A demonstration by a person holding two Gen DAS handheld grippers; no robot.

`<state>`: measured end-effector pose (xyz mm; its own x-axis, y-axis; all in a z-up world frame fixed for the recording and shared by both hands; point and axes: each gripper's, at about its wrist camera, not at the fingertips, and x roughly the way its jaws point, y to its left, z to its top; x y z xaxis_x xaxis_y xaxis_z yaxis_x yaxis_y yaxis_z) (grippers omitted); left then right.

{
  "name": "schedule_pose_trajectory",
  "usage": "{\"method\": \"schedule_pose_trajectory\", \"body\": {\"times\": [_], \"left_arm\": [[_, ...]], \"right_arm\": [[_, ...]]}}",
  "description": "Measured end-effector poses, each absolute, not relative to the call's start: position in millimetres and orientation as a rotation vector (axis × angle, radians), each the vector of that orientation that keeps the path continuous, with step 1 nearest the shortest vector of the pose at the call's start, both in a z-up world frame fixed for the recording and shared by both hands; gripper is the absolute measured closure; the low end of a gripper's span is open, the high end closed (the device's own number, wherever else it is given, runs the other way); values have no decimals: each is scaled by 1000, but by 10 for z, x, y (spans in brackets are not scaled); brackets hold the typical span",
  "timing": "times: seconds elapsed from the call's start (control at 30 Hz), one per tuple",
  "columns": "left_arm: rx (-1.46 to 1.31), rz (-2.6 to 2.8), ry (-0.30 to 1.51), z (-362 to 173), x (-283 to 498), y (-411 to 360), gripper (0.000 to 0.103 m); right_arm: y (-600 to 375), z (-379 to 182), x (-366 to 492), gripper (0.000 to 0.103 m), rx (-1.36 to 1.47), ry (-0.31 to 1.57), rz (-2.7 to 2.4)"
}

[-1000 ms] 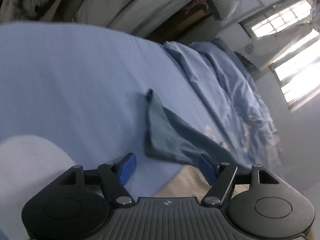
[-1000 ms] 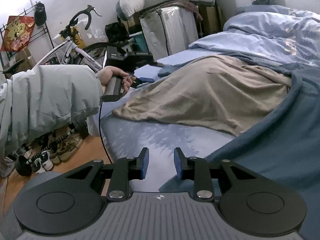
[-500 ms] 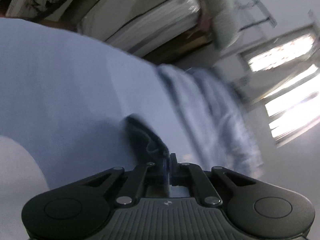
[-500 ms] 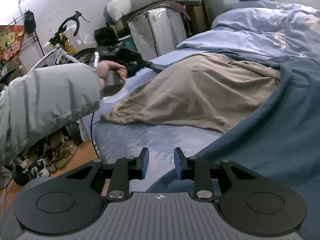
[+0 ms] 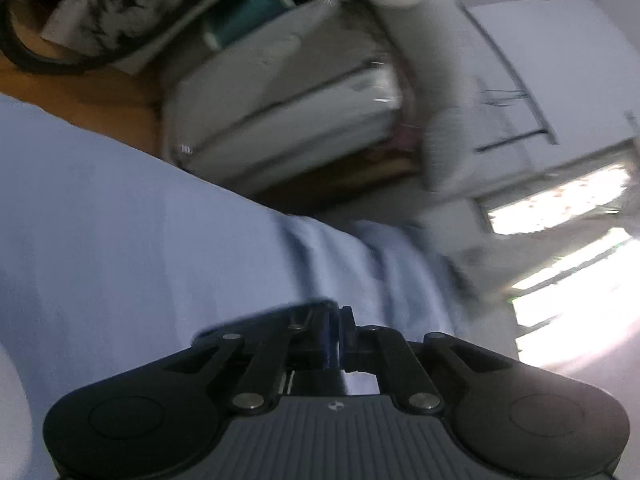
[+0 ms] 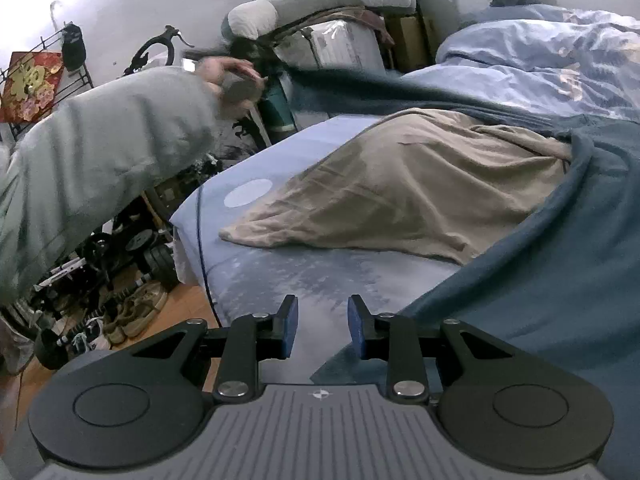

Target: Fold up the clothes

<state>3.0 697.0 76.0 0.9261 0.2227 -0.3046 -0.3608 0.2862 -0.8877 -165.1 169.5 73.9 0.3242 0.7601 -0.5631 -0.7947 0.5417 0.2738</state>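
Right wrist view shows the right gripper (image 6: 322, 328) partly open and empty over the bed (image 6: 304, 276). Left gripper (image 5: 335, 334) is pinched tight on the blue cloth (image 6: 560, 280), lifting its far edge above the tan cloth (image 6: 400, 196).

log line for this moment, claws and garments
left claw: shut on dark blue garment, lifting its edge | right claw: open, holding nothing | tan garment: flat on bed

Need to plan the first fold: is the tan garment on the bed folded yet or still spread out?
Still spread. The tan garment lies loose and wrinkled across the bed sheet, its far edge under the blue garment.
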Motion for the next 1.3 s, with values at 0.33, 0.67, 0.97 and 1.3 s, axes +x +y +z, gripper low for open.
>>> {"method": "schedule_pose_trajectory", "body": {"times": [0.33,0.67,0.97,1.3], "left_arm": [[-1225,396,255,104,-113,7126,42],[-1135,407,317,-138,274,6984,41],[-1151,381,188,128,223,6974,98],[-1211,402,128,452,-63,7206,59]], "right_arm": [[1603,752,-1572,74,-37,695,996],[1638,698,-1555,74,-40,712,1005],[1618,684,-1501,71,-46,718,984],[1654,661,-1549,71,-49,719,1005]]}}
